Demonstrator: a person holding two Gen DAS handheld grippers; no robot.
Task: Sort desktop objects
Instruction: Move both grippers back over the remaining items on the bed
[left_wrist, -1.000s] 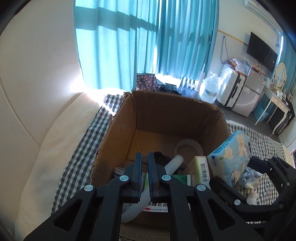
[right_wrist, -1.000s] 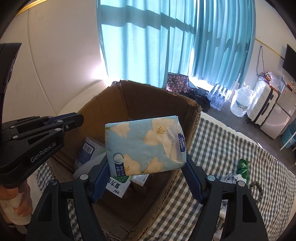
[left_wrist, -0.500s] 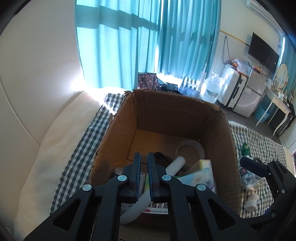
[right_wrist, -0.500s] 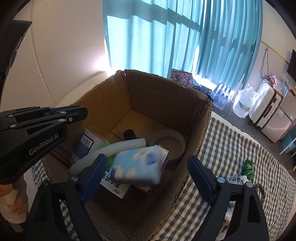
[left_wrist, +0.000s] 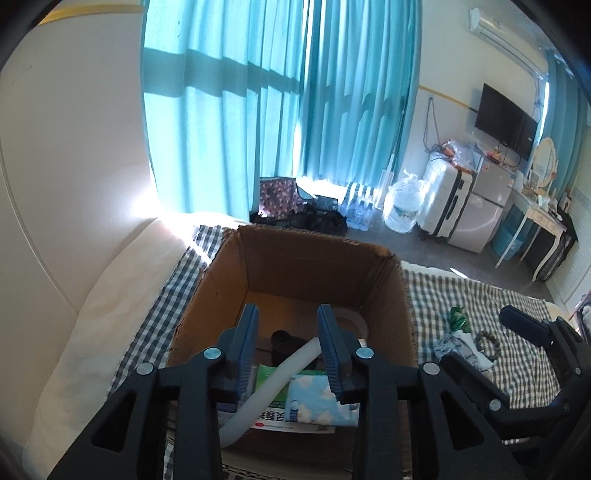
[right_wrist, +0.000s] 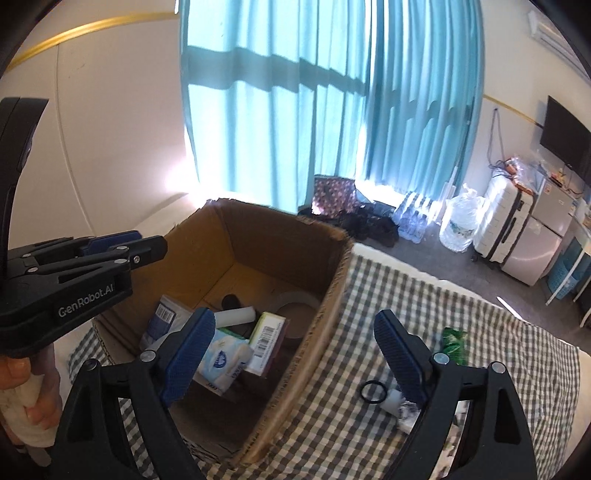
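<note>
Your right gripper gapes wide, empty; the tissue pack lies in the box just left. Your left gripper is opening, empty.

Cardboard box open, sitting on checked cloth. Left gripper above box's near side, jaws opening, nothing between them. In box: white tube lying slantwise, over a green-and-white packet; blue tissue pack right of tube; dark lump farther in; tape roll toward box's far right corner. Right of box, on cloth: green wrapper, bead bracelet. Right gripper's finger right of box.
</note>
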